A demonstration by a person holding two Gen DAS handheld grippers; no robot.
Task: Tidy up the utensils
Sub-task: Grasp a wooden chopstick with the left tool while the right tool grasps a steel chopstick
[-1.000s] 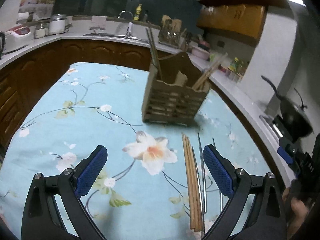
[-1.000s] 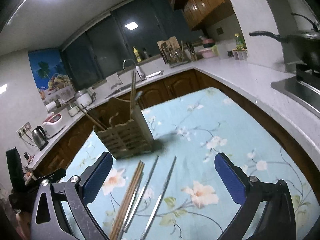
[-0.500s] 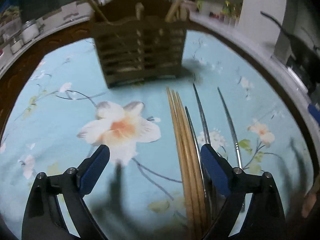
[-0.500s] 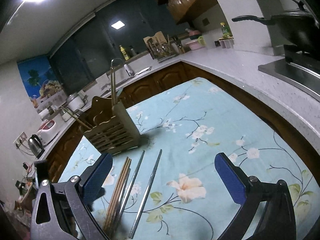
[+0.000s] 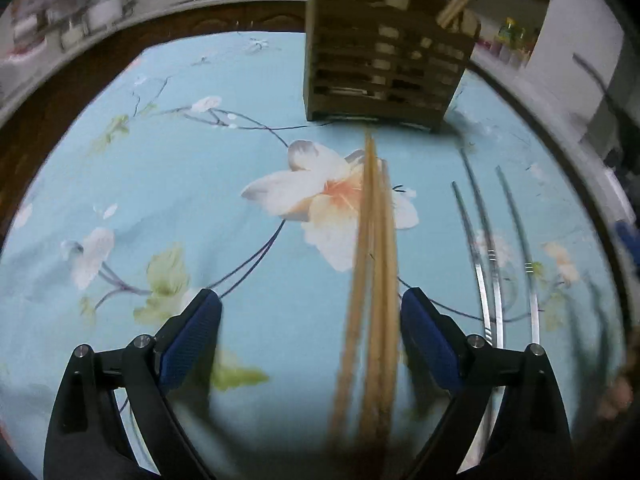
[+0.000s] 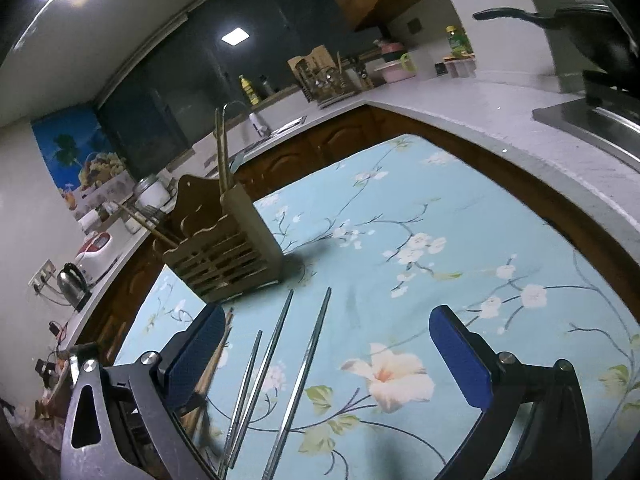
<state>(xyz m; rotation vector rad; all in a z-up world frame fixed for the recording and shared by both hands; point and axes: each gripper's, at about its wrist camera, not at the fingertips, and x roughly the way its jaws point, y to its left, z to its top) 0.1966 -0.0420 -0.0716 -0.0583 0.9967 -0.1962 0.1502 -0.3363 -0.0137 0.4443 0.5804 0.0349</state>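
Left gripper [image 5: 310, 332] hangs low over the table with its ribbed blue pads spread wide; a bundle of slim, pale wooden chopsticks [image 5: 374, 264] runs lengthwise between them, closer to the right pad [image 5: 426, 344], and whether it touches that pad is unclear. Just to the right lie three thin, shiny metal chopsticks [image 5: 492, 264] with fine ringed bands, roughly parallel on the smooth light-blue tablecloth [image 5: 160, 184] printed with pale blossoms. Right gripper [image 6: 326, 364] is likewise wide apart, gripping nothing, with the metal chopsticks [image 6: 276, 360] between its matte black arms. Farther on, the wooden tips point toward a slatted, boxy wooden utensil holder [image 5: 384, 68], which already has chopsticks leaning out of it.
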